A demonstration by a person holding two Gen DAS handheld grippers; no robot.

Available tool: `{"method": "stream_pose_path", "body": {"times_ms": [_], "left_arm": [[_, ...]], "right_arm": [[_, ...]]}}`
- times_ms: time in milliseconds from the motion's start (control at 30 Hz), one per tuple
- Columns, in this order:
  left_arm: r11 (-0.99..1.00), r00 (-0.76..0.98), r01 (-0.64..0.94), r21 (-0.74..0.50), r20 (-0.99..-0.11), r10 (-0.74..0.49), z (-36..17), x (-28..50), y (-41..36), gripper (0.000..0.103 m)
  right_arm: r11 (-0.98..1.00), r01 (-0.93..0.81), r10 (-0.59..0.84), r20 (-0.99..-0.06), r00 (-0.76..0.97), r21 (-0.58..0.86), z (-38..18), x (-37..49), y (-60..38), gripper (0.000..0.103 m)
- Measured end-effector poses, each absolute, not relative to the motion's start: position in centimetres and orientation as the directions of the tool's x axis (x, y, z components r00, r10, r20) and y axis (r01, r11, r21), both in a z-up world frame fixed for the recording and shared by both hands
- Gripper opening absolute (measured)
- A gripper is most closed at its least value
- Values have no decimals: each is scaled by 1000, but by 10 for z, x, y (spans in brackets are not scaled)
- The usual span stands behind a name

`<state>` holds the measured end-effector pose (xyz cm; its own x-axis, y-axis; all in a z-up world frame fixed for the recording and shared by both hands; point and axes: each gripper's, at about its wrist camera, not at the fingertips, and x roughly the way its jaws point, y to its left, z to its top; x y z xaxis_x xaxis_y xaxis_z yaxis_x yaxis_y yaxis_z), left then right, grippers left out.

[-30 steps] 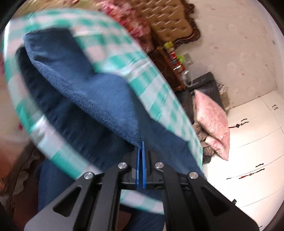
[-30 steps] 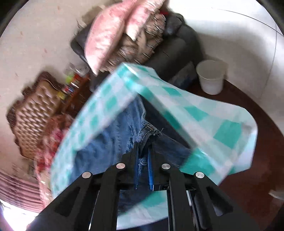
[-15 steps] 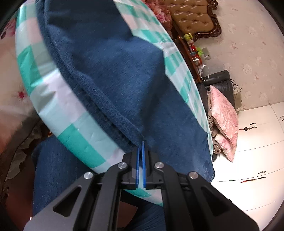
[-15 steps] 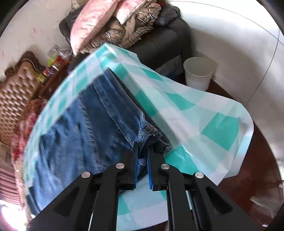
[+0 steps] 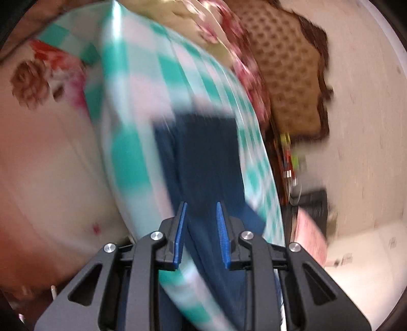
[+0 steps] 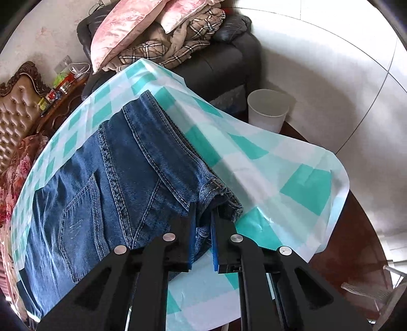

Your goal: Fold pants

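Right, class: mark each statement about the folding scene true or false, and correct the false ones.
1. The jeans lie on a teal-checked cloth. True.
2. The left tongs are clamped shut. False: the jaws stand apart, though the view is blurred.
3. A white bin stands beyond the cloth. True.
4. The right tongs have denim between the jaws. True.
5. The pillows are blue. False: they are pink.

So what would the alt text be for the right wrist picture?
Folded blue jeans lie on a teal-checked tablecloth, their corner between the slightly parted fingers of the right gripper. Behind stand a white bin and a cushion-piled sofa.
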<state>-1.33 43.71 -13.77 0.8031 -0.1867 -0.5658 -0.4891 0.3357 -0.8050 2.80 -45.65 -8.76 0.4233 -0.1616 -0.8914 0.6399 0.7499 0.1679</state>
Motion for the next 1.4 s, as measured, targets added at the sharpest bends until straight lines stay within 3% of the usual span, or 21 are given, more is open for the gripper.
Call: {"method": "stream_pose_path", "body": {"times_ms": [300,367,400,467,600,700,767,833,1033,1100,1200,1267,1300,1400], "left_arm": [[447,699,-582,-680,-698,-151,-130,35,503,28],[482,673,-587,-651,-723,-157,-132,42,501,21],[519,664,-578,-630,-733,-150,-127,45,499,7],[576,657,-564,-592,-744,-121,-108,45,491,7],[525,712,-520,-674,-681,-169,-83,27,477,7],[448,681,-575,-685,-704,-203,-109,22,484,8],[383,672,-602,-701,-704,-231,-129,17,491,10],[349,698,-585,-732,-674,-243,-136,10,495,23],[308,717,-572,-761,-645,-264,-141,6,503,35],[288,728,-550,-784,-619,-294,-145,14,506,44],[281,719,-561,-779,-626,-301,-151,23,507,45],[302,710,-562,-770,-636,-302,-150,27,506,39],[318,696,-567,-760,-648,-308,-151,29,504,17],[361,671,-581,-729,-680,-294,-144,36,508,10]], "right_arm": [[743,651,-171,-897,407,154,-87,31,-455,9],[744,651,-174,-898,404,149,-87,32,-455,9],[746,651,-177,-899,401,143,-86,33,-455,9],[747,650,-177,-900,398,140,-86,34,-454,9],[746,647,-165,-899,405,154,-87,33,-456,9],[744,649,-158,-901,403,160,-86,34,-457,9],[743,647,-145,-902,407,172,-85,33,-459,9],[742,643,-126,-902,414,191,-85,32,-462,9],[746,636,-119,-901,417,196,-85,31,-463,9],[747,636,-119,-902,414,193,-87,32,-464,9],[747,638,-126,-903,410,185,-86,33,-463,9],[747,638,-126,-902,413,187,-87,33,-463,9],[747,638,-127,-901,415,188,-87,32,-463,8],[736,650,-135,-900,415,189,-87,30,-463,7]]}}
